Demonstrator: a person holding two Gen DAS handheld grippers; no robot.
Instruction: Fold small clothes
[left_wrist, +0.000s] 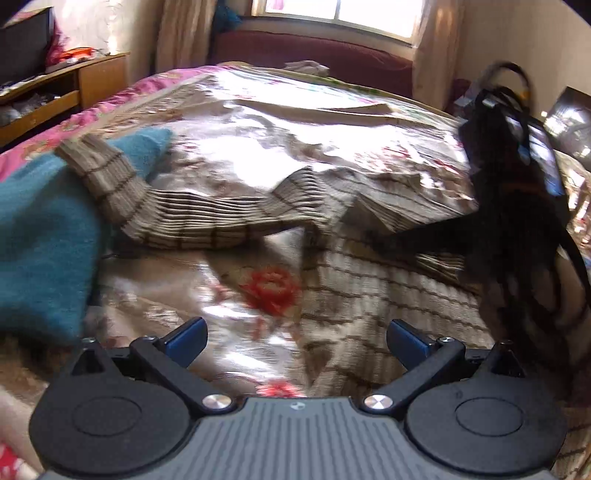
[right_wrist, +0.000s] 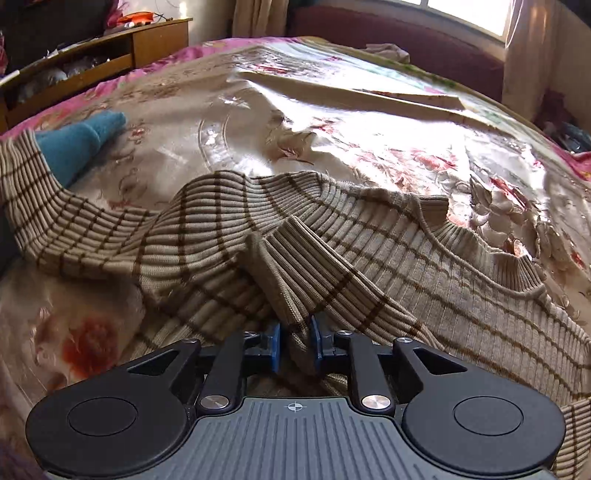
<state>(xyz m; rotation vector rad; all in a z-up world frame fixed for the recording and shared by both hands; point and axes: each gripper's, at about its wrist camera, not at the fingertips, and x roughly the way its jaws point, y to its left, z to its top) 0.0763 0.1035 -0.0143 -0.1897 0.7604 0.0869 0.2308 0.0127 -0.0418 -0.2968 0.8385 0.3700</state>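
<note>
Sunlit window, pale curtains, wooden shelf unit, perhaps a maroon sofa

The sweater is beige with thin dark brown stripes that cross into a grid. Beside it lies a plain teal garment, and the bedspread under both is shiny cream with red and pink flowers and a bright pink border.

Left gripper and right gripper: grey ribbed housing with a small crosshair mark, two black round discs, black linkage arms on silver screws, blue finger pads. Black cables on the right gripper's body.
</note>
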